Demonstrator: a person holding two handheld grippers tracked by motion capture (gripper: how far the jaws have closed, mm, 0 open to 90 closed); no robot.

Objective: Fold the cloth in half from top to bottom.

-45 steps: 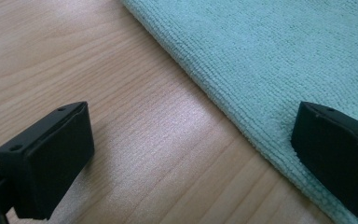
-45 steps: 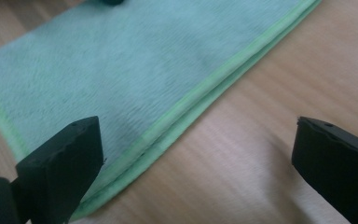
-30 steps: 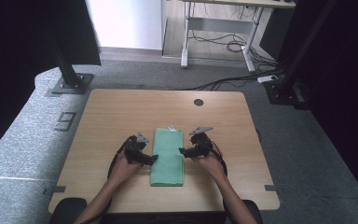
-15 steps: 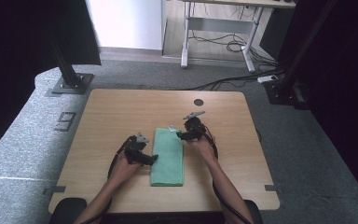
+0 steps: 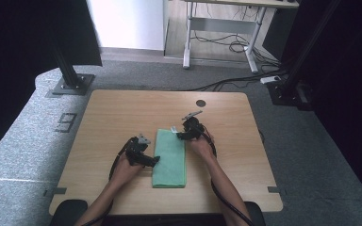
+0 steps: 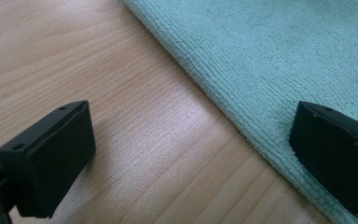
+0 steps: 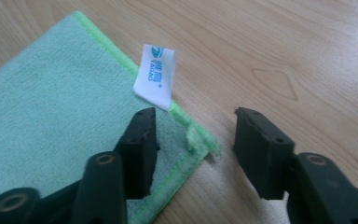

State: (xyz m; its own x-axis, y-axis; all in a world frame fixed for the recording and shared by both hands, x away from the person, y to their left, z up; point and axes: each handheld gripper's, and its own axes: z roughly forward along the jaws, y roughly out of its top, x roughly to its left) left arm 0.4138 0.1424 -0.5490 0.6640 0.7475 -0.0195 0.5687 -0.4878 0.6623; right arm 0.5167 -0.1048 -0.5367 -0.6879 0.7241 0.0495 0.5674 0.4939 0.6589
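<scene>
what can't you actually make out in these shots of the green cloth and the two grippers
- The print on the white tag: right gripper view, too small and tilted to read.
- The green cloth: cut off by the frame edges in both gripper views.
- Right gripper: whether the cloth's corner, which lies between its jaws, is touched; one jaw hides the contact.
- Left gripper: high view, too small to tell whether it touches the cloth.

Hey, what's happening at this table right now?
A person is working on a folded green cloth on a wooden table with a gripper in each hand. The right gripper is at the cloth's far right corner beside the white label; its jaws have just been closing around that corner but don't yet pinch it. The left gripper is open, straddling the cloth's left edge.
</scene>
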